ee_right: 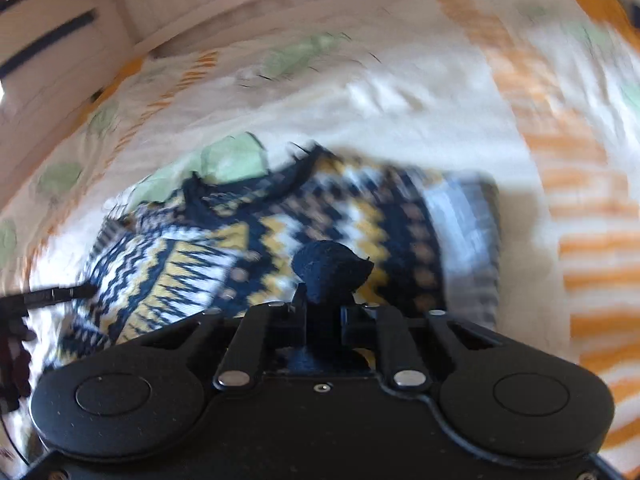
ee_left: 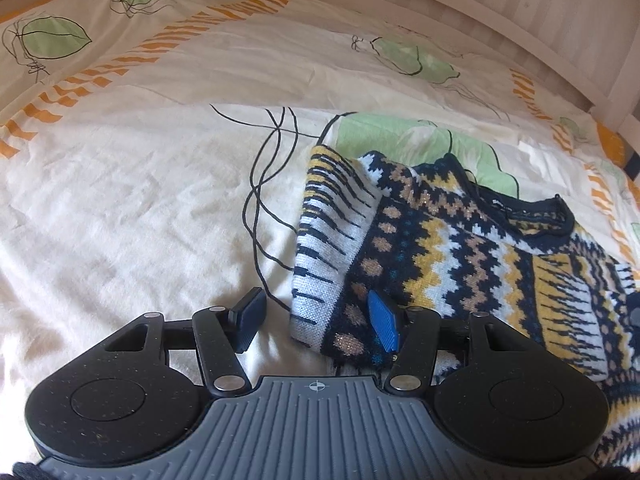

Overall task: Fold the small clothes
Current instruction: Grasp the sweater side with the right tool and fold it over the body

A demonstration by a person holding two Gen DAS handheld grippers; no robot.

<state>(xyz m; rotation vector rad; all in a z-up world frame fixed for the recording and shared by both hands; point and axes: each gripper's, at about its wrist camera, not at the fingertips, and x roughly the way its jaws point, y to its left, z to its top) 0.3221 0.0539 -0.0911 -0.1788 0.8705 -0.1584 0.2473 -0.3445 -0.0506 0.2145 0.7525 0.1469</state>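
Observation:
A small knitted sweater [ee_left: 460, 248] in navy, yellow, white and tan lies on the bed, its left side folded over so the striped inside shows. My left gripper [ee_left: 318, 320] stands open at the sweater's near left corner. Its blue pad [ee_left: 384, 324] rests on the knit, and its black pad [ee_left: 250, 318] sits on the bare sheet, apart from the fabric. The right wrist view is blurred. There my right gripper [ee_right: 324, 308] is shut on a bunch of navy knit [ee_right: 330, 266] from the sweater [ee_right: 240, 240], which sticks up between the fingers.
The bedspread [ee_left: 140, 200] is cream with green leaves, black lines and orange stripes, and spreads wide to the left of the sweater. A white slatted bed frame [ee_left: 520, 4] runs along the far side. A black part, probably the other gripper [ee_right: 52, 294], reaches in at the left edge.

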